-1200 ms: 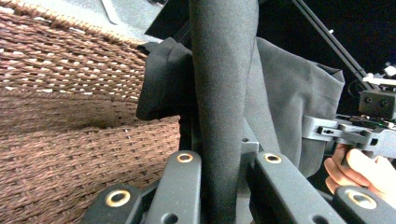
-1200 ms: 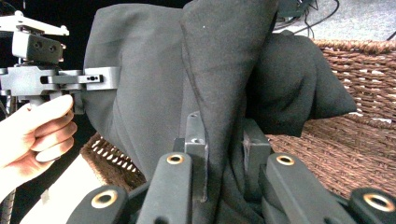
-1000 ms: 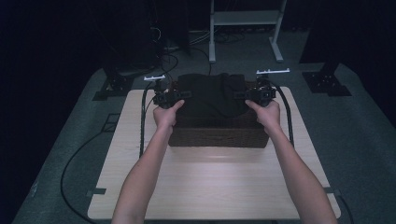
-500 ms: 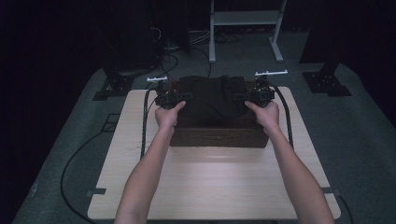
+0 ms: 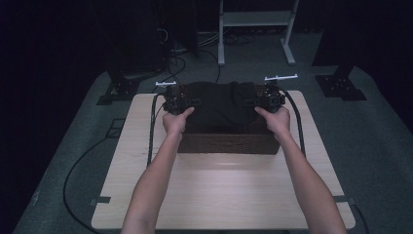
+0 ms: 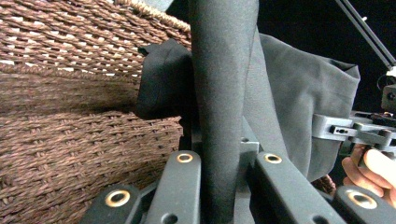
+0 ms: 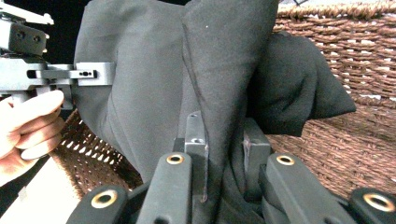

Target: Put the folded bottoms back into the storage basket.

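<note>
In the high view we have the left gripper [image 5: 176,101] just left of centre in the frame, the soft black cloth garment [image 5: 221,106] at centre, heaped in the dark brown woven wicker basket [image 5: 226,143] on the pale wooden table [image 5: 219,190], and the right gripper [image 5: 267,99] just right of centre; each gripper sits at one end of the cloth over the basket's rim.

We judge the garment light, limp and not fragile; it will sag and slide between holds, so a gathered fold near each end is the sound place to take it, well inside the edge so it cannot slip free.

In the left gripper view the jaws are pressed onto a thick upright fold of the cloth [image 6: 219,93], with basket weave [image 6: 70,116] filling the left of the frame; in the right gripper view the jaws likewise pinch a bunched fold [image 7: 219,79], nearly closed on it, with wicker [image 7: 355,84] at the right of the frame.
</note>
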Action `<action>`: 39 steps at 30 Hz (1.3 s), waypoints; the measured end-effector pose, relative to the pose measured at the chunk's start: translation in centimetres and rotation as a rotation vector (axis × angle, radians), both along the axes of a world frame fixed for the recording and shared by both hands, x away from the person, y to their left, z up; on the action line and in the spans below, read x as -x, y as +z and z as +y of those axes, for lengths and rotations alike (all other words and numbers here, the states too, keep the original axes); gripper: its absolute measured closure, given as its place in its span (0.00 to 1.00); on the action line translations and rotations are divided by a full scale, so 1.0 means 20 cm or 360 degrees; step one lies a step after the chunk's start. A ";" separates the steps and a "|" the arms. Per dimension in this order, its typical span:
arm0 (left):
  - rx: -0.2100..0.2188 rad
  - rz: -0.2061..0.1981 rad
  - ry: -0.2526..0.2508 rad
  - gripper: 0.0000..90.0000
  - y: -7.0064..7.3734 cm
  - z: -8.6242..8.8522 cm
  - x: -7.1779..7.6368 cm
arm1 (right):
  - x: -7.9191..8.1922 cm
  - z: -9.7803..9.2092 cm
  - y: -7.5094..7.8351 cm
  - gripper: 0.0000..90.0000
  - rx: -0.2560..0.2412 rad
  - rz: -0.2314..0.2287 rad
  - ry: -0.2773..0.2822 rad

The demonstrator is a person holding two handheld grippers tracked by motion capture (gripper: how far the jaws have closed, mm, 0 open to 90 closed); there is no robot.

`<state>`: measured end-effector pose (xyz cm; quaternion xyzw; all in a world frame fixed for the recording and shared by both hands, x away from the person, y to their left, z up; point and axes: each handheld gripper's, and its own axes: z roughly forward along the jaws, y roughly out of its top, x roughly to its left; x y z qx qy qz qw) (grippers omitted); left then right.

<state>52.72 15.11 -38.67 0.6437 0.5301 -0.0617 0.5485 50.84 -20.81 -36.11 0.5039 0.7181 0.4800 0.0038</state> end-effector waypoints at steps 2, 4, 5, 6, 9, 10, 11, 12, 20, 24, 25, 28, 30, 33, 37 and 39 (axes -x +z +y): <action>-0.0003 0.0004 0.0002 0.93 -0.01 0.00 0.00 | 0.00 0.00 -0.01 0.86 0.0000 0.0007 -0.0003; -0.0021 0.0015 0.0001 0.93 -0.01 -0.01 0.00 | 0.00 0.01 -0.02 0.86 0.0004 0.0019 -0.0005; -0.0019 0.0017 0.0001 0.93 -0.01 -0.01 -0.01 | -0.01 0.01 -0.02 0.86 0.0009 0.0021 -0.0004; -0.0022 0.0020 0.0008 0.93 -0.01 -0.01 -0.01 | -0.01 0.01 -0.03 0.86 0.0012 0.0023 -0.0005; -0.0043 0.0038 0.0006 0.93 -0.02 -0.01 -0.01 | -0.01 0.01 -0.04 0.86 0.0007 0.0039 -0.0013; -0.0052 0.0043 0.0010 0.93 -0.02 -0.01 -0.01 | -0.01 0.01 -0.05 0.86 0.0015 0.0042 -0.0012; -0.0055 0.0051 0.0014 0.93 -0.02 -0.01 -0.01 | -0.02 0.01 -0.05 0.86 0.0020 0.0046 -0.0011; -0.0068 0.0050 0.0011 0.93 -0.02 -0.01 -0.01 | -0.02 0.01 -0.05 0.86 0.0021 0.0052 -0.0011; -0.0131 0.0074 0.0018 0.92 -0.02 -0.03 -0.02 | -0.03 0.01 -0.07 0.86 0.0035 0.0075 -0.0011; -0.0175 0.0083 0.0019 0.92 -0.02 -0.04 -0.02 | -0.03 0.01 -0.08 0.86 0.0046 0.0092 -0.0011; -0.0176 0.0085 0.0018 0.92 -0.02 -0.04 -0.03 | -0.03 0.01 -0.08 0.86 0.0044 0.0097 -0.0011; -0.0178 0.0095 0.0026 0.93 -0.02 -0.05 -0.03 | -0.03 0.01 -0.09 0.86 0.0041 0.0101 -0.0012; -0.0187 0.0088 0.0022 0.92 -0.02 -0.05 -0.03 | -0.04 0.01 -0.09 0.86 0.0040 0.0105 -0.0013; -0.0190 0.0098 0.0027 0.92 -0.02 -0.05 -0.03 | -0.04 0.01 -0.09 0.86 0.0043 0.0107 -0.0012; -0.0196 0.0103 0.0025 0.92 -0.02 -0.05 -0.03 | -0.04 0.01 -0.10 0.86 0.0048 0.0115 -0.0012; -0.0200 0.0101 0.0030 0.92 -0.02 -0.05 -0.03 | -0.04 0.01 -0.10 0.86 0.0048 0.0119 -0.0014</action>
